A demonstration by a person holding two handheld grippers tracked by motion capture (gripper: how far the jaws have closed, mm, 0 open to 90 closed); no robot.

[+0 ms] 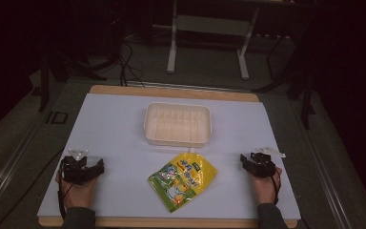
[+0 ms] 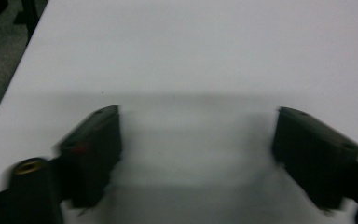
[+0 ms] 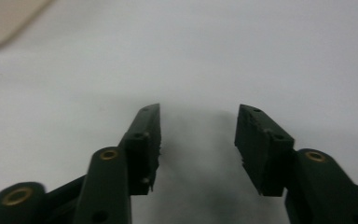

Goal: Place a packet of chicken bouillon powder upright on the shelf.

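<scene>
Near the front edge of the worktop (image 1: 109, 124), the yellow pouch (image 1: 182, 180) lay flat and askew, roughly midway between the two grippers and just in front of the cream tray (image 1: 177, 123), touching neither. Both hands rested on the white sheet well off to the sides: the left gripper (image 1: 82, 168) had its jaws spread wide with nothing but bare sheet between them, and the right gripper (image 1: 250, 161) had its jaws apart too, a bit narrower, also empty. My guess at what could've gone wrong: that pouch looked thin, glossy and floppy (the kind that slides instead of lifting), so jaws coming straight down on the flat face would likely just push it around or pinch a wrinkle and drop it. Going for the spout end nearest the tray seemed safer, but a sloppy approach there could've bumped the tray's front wall. A sagging pouch could also have caught on the rim on the way in. Otherwise nothing blocked the path; cables and a white frame leg (image 1: 173, 50) sat on the floor well beyond the worktop.
</scene>
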